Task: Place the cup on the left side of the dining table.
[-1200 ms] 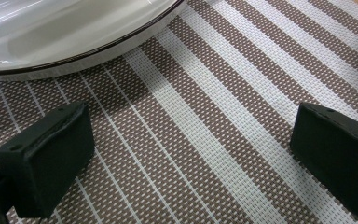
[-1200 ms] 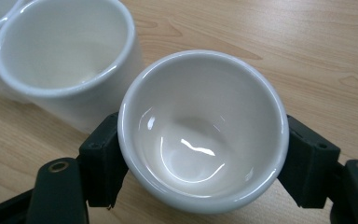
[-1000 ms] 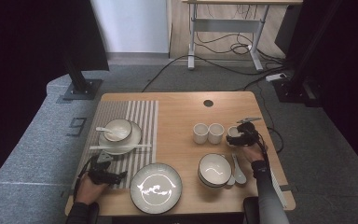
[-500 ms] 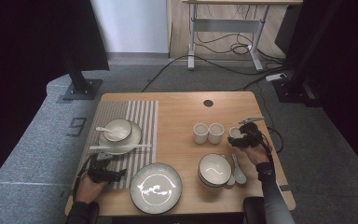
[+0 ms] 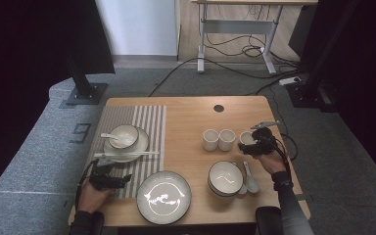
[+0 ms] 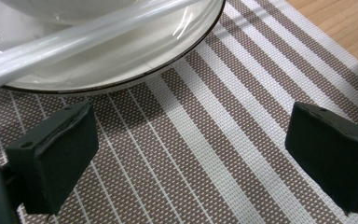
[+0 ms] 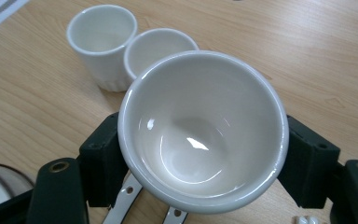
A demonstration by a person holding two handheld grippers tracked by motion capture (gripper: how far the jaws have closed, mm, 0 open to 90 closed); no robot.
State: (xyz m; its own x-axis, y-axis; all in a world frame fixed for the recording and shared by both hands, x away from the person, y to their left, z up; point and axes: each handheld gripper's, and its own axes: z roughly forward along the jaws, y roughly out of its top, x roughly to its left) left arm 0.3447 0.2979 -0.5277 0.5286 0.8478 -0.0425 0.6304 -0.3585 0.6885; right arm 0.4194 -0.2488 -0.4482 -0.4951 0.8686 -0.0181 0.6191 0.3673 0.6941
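White cup [image 7: 203,130] | right tongs [image 7: 205,154] clamped on it | left tongs [image 6: 191,158] agape over placemat [image 6: 205,154]

Grey carpet floor [image 5: 39,161] all round my counter, cables [image 5: 235,49] snaking under a far desk [image 5: 235,24], black stands [image 5: 85,88] left and right.
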